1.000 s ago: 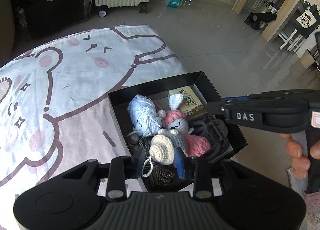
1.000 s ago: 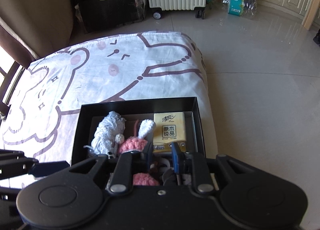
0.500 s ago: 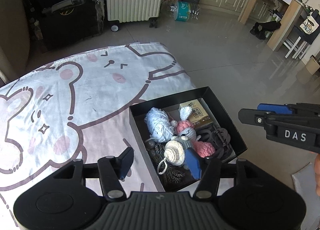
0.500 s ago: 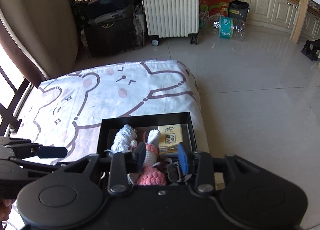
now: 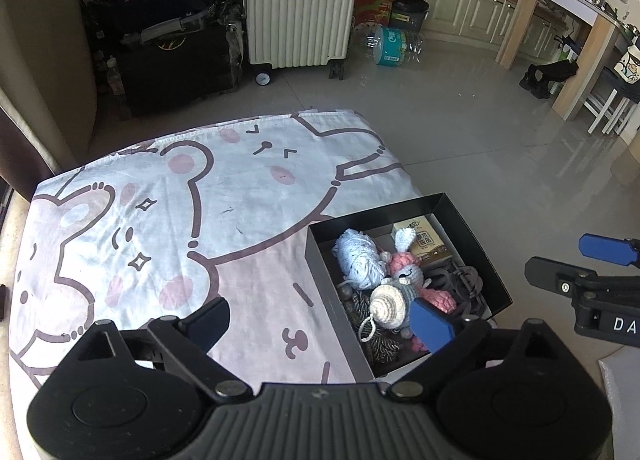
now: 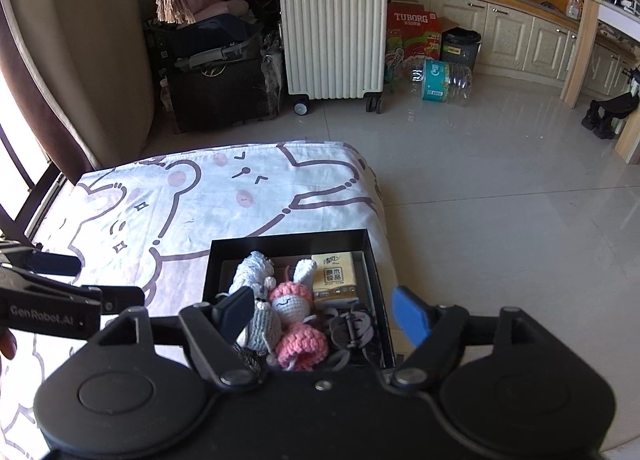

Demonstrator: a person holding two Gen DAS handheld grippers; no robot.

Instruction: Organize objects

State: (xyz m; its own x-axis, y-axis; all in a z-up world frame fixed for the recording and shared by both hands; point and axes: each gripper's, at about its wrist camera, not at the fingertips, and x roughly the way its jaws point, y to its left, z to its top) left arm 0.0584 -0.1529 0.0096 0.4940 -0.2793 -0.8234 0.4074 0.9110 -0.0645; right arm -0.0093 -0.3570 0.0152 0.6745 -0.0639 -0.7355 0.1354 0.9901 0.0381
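A black box (image 5: 476, 236) sits at the right edge of the bear-print sheet (image 5: 200, 200). Inside lie a white yarn ball (image 5: 358, 260), a pink crochet bunny (image 5: 406, 268), a cream crochet snail (image 5: 386, 306), a tissue pack (image 5: 426, 242) and black hair ties (image 5: 460, 280). My left gripper (image 5: 320, 322) hovers above the box's near left corner, jaws opening, nothing between them. The right gripper (image 5: 576, 262) hangs off the box's right side. In the right wrist view the right gripper (image 6: 322, 312) is above the box (image 6: 288, 236), jaws opening and empty, over the bunny (image 6: 290, 300) and tissue pack (image 6: 334, 274). The left gripper (image 6: 88, 280) is at the left.
A cream suitcase (image 5: 300, 4) and a black bag (image 5: 176, 60) stand past the sheet's far end. Glossy tiled floor (image 5: 480, 132) lies right of the bed, with bottles (image 5: 394, 46), a bin (image 5: 410, 14) and kitchen cabinets behind. A window rail (image 6: 24, 196) runs along the left.
Both grippers went from shut to wide open and pulled up and back from the box. The toys stay in the box, which now looks smaller.
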